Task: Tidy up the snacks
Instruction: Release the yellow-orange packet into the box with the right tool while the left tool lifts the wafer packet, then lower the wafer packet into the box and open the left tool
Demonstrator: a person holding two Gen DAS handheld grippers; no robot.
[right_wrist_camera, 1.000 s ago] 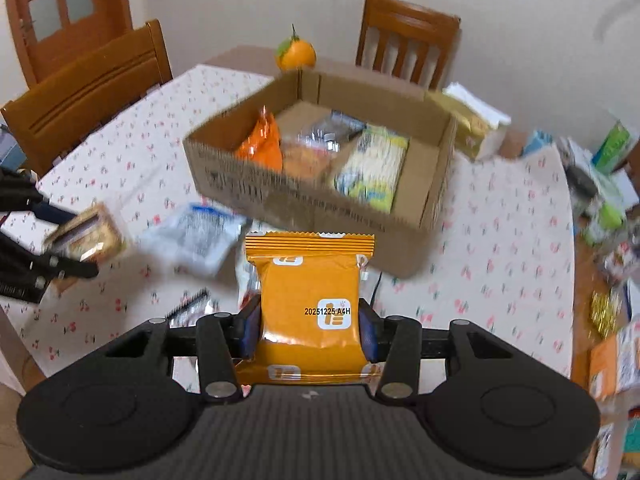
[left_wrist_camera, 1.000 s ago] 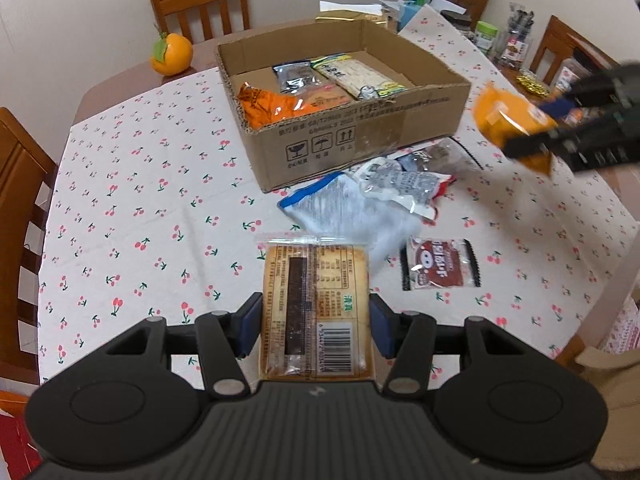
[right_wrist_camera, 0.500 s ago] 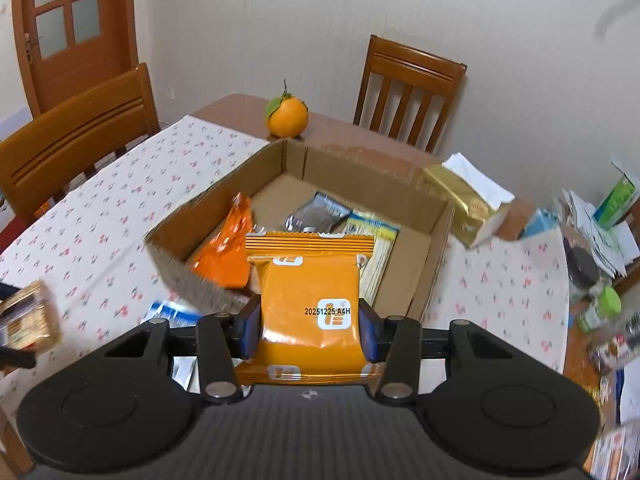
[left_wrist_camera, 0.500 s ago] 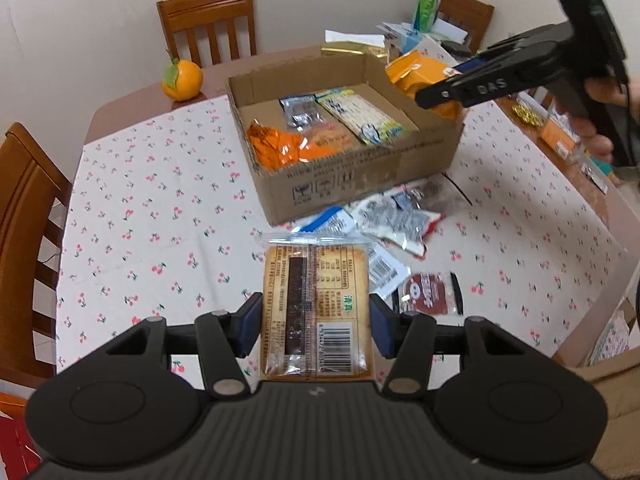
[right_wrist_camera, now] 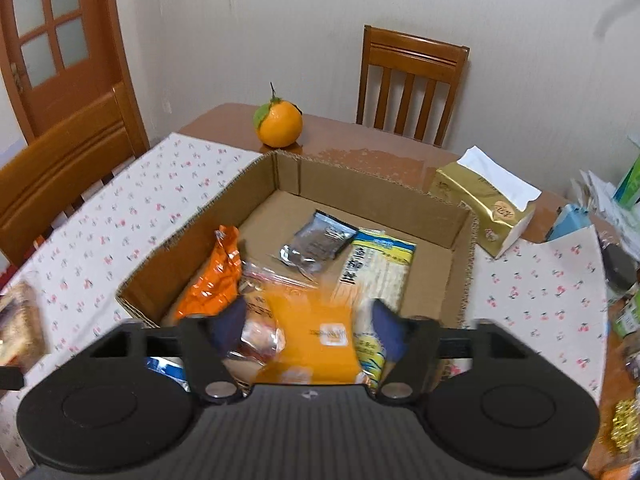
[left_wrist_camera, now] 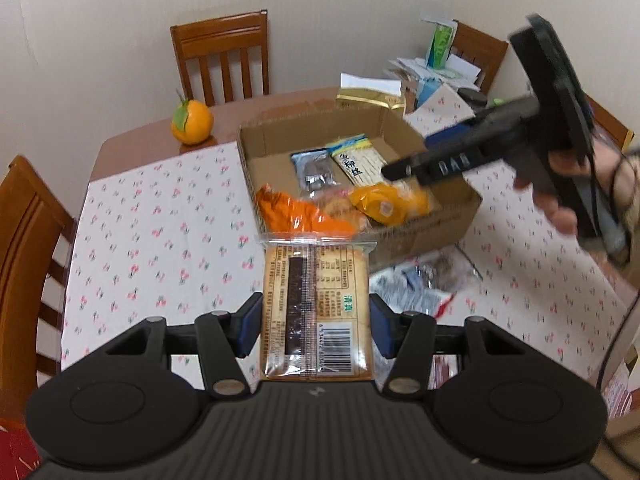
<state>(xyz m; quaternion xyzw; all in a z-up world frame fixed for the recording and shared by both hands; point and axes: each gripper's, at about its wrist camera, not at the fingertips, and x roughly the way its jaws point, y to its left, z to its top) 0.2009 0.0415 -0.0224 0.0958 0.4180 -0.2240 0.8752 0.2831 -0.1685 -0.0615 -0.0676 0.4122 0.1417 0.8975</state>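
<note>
My left gripper [left_wrist_camera: 315, 322] is shut on a brown cracker pack [left_wrist_camera: 316, 304] with a barcode, held above the cherry-print tablecloth in front of the cardboard box [left_wrist_camera: 436, 220]. My right gripper [right_wrist_camera: 306, 322] is open over the box [right_wrist_camera: 200, 248]; in the left wrist view it [left_wrist_camera: 404, 170] hovers above the box's right side. The orange snack pack [right_wrist_camera: 316, 336] lies blurred below its spread fingers, inside the box, and shows in the left wrist view [left_wrist_camera: 386, 204]. The box also holds an orange bag [right_wrist_camera: 212, 280], a silver pack [right_wrist_camera: 320, 240] and a yellow noodle pack [right_wrist_camera: 372, 268].
Several loose snack packs [left_wrist_camera: 424, 280] lie on the cloth in front of the box. An orange fruit [right_wrist_camera: 279, 126] and a gold tissue pack [right_wrist_camera: 484, 208] sit behind the box. Wooden chairs [left_wrist_camera: 222, 60] surround the table. Clutter [left_wrist_camera: 440, 64] covers the far right end.
My right gripper opened over the box and the orange pack dropped out of it into the box. My left gripper kept its cracker pack and moved closer to the box.
</note>
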